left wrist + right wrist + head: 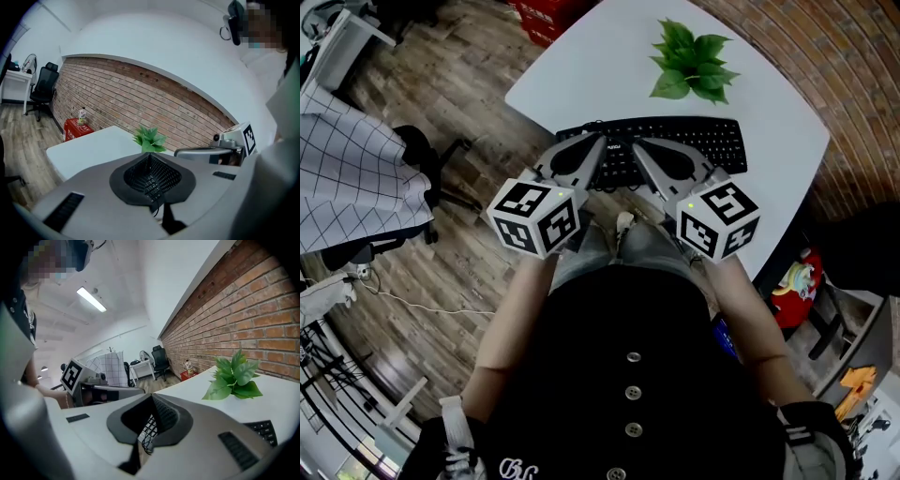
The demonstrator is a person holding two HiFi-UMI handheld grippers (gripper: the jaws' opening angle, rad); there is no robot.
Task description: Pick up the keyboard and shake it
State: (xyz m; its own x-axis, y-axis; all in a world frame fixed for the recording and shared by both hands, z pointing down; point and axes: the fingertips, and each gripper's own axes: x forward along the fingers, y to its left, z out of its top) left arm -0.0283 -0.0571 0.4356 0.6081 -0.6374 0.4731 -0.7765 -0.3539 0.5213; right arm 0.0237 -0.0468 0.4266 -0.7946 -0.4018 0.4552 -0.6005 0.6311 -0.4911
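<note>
A black keyboard point(703, 141) lies flat at the near edge of a white table point(600, 66), with its near left corner over the rim. My left gripper point(602, 142) and right gripper point(639, 142) reach in from the near side, and their tips meet over the keyboard's left half. In the left gripper view the jaws are shut point(150, 157), with keyboard keys point(151, 183) pinched along the seam and a thin cable point(158, 208) hanging below. The right gripper view shows the same: its jaws are shut point(152, 398) on keys point(148, 427).
A small green plant point(692, 61) stands on the table beyond the keyboard. A brick wall runs behind the table. A black office chair point(422, 155) and a checked cloth point(347, 169) stand on the wooden floor to the left, and a red box point(75, 127) sits by the wall.
</note>
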